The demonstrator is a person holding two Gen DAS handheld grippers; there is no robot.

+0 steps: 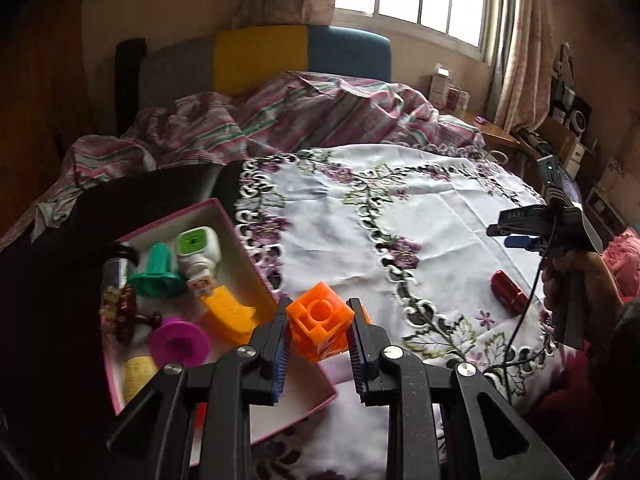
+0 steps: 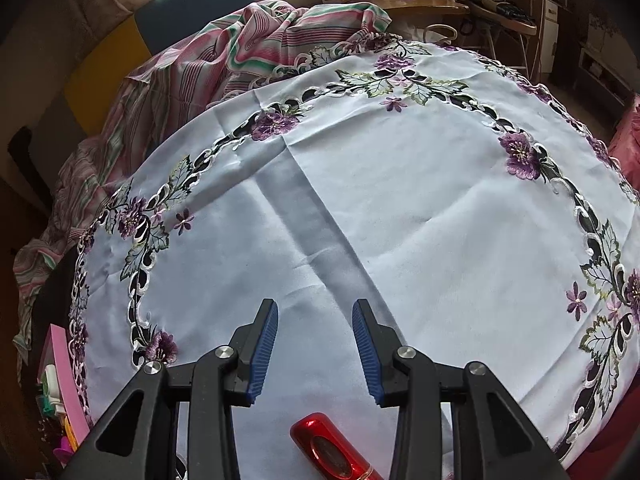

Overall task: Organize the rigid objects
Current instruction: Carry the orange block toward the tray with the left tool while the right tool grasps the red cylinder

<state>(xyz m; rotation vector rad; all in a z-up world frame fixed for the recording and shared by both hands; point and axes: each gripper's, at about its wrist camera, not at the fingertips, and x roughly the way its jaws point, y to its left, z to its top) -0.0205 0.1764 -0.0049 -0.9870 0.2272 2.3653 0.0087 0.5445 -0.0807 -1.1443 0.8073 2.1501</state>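
Note:
My left gripper [image 1: 320, 322] is shut on an orange plastic cube [image 1: 320, 328] and holds it above the near right corner of a pink-rimmed box [image 1: 224, 216]. The box holds a green cone piece [image 1: 154, 276], a white and green toy [image 1: 198, 252], a yellow piece [image 1: 228, 312], a magenta disc [image 1: 180, 342] and other small items. My right gripper [image 2: 316, 344] is open and empty above the white embroidered tablecloth [image 2: 400, 200]; it also shows in the left wrist view [image 1: 516, 236]. A shiny red cylinder [image 2: 332, 448] lies on the cloth just below and behind its fingers, also in the left wrist view [image 1: 510, 292].
The box sits on a dark table edge [image 1: 120, 200] left of the cloth. A striped blanket [image 1: 280, 112] lies on the bed behind. A wooden desk [image 2: 420, 4] with boxes stands at the back right. A black cable [image 1: 524, 320] hangs from the right gripper.

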